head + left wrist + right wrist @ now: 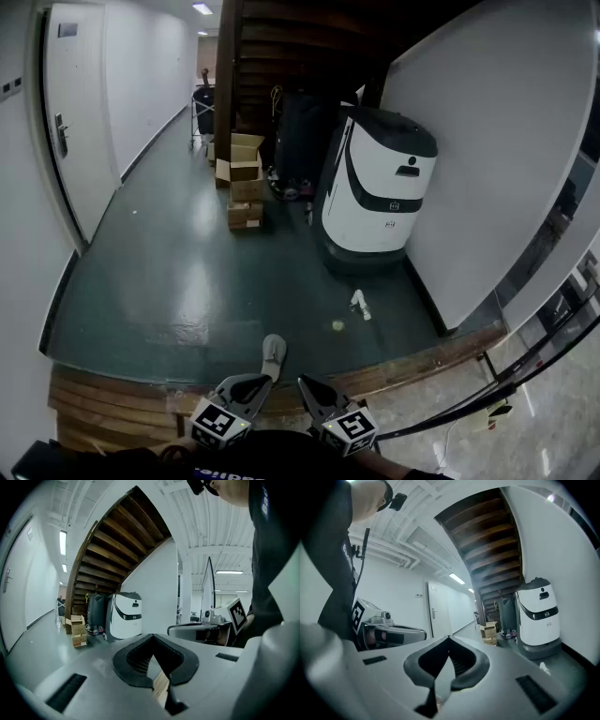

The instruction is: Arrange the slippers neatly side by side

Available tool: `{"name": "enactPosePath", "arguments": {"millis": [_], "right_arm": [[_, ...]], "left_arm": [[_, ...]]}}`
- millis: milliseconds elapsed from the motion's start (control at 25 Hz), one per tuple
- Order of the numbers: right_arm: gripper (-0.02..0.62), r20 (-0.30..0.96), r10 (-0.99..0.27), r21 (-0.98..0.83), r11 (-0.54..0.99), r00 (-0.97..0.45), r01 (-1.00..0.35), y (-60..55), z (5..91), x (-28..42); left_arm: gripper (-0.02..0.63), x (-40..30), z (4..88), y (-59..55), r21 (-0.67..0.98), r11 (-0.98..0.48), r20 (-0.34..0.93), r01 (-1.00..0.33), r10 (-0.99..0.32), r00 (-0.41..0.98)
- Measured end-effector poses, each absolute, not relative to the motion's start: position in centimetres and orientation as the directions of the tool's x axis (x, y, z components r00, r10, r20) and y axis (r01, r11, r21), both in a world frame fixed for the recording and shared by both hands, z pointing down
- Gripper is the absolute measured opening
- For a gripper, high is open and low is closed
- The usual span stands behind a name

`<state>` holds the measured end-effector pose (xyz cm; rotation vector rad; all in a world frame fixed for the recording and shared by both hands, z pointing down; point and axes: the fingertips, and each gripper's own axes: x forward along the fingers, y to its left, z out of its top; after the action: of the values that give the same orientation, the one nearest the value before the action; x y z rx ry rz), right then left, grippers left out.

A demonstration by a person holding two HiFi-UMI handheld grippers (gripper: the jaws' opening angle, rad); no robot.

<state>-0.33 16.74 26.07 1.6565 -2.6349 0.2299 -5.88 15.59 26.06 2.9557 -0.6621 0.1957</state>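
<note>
A grey slipper (273,353) lies on the dark green floor, just beyond the wooden step. A second, white slipper (360,303) lies further right, near the white robot; it also shows small in the right gripper view (544,668). Both grippers are held low and close to the person's body, above the step and short of the grey slipper. The left gripper (263,381) (152,637) is shut with its jaws meeting at the tip and nothing between them. The right gripper (303,381) (449,638) is shut and empty too.
A white cleaning robot (377,192) stands by the right wall. Cardboard boxes (245,183) are stacked mid-floor under the wooden staircase (112,545). A small yellowish scrap (337,325) lies on the floor. A door (67,122) is at the left, and the wooden step (112,396) runs along the near edge.
</note>
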Motion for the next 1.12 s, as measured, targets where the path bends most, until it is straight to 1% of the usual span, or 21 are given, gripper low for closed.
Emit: {"name": "enactPosePath", "arguments": {"millis": [680, 1120], "right_arm": [[-0.002, 0.102, -0.892, -0.137, 0.425, -0.440, -0.895, 17.0, 26.6, -0.4], [-0.002, 0.102, -0.867, -0.176, 0.466, -0.487, -0.867, 17.0, 28.8, 0.8]], "left_arm": [[0.002, -6.1, 26.4, 15.9, 0.076, -0.898, 0.161, -0.433, -0.417, 0.894], [0.002, -4.8, 27.9, 16.0, 0.116, -0.874, 0.200, -0.472, -0.445, 0.873]]}}
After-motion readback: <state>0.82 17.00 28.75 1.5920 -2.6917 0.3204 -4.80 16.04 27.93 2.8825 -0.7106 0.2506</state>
